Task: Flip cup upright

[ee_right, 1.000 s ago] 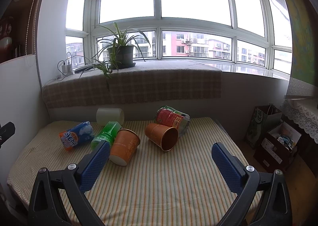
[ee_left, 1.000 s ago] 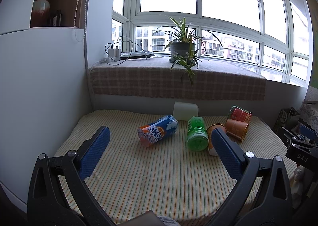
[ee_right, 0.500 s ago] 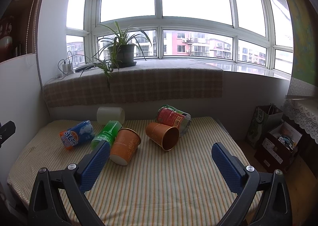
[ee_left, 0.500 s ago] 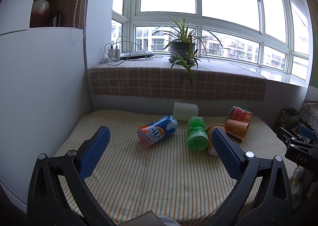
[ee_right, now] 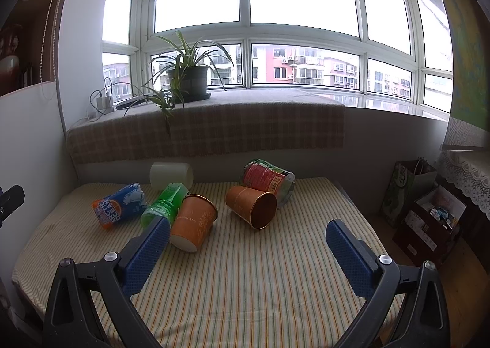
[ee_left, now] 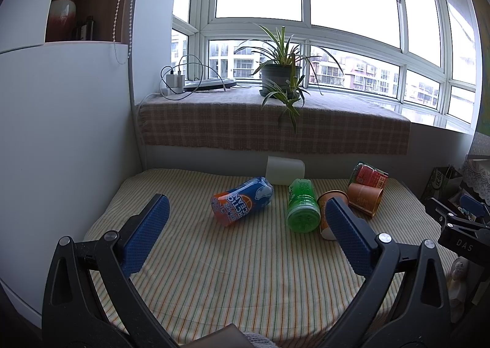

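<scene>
Several cups lie on their sides on a striped table (ee_right: pixel 251 280). A blue-orange cup (ee_left: pixel 242 201) (ee_right: pixel 120 205) lies at the left, a green cup (ee_left: pixel 301 205) (ee_right: pixel 165 204) beside it, a white cup (ee_left: pixel 285 166) (ee_right: pixel 171 175) behind. Two orange cups (ee_right: pixel 194 222) (ee_right: pixel 251 206) and a red-green cup (ee_right: pixel 268 179) lie right of them. My left gripper (ee_left: pixel 245 237) is open and empty, short of the blue-orange and green cups. My right gripper (ee_right: pixel 248 253) is open and empty, short of the orange cups.
A checked cloth covers the window ledge (ee_right: pixel 214 130) behind the table, with a potted plant (ee_right: pixel 186 80) and chargers (ee_left: pixel 174 80) on it. A white wall (ee_left: pixel 61 133) bounds the left. Bags and boxes (ee_right: pixel 428 219) stand on the floor at the right.
The right gripper has crept slightly forward toward the cups. The left gripper has hardly moved. No cup has moved.
</scene>
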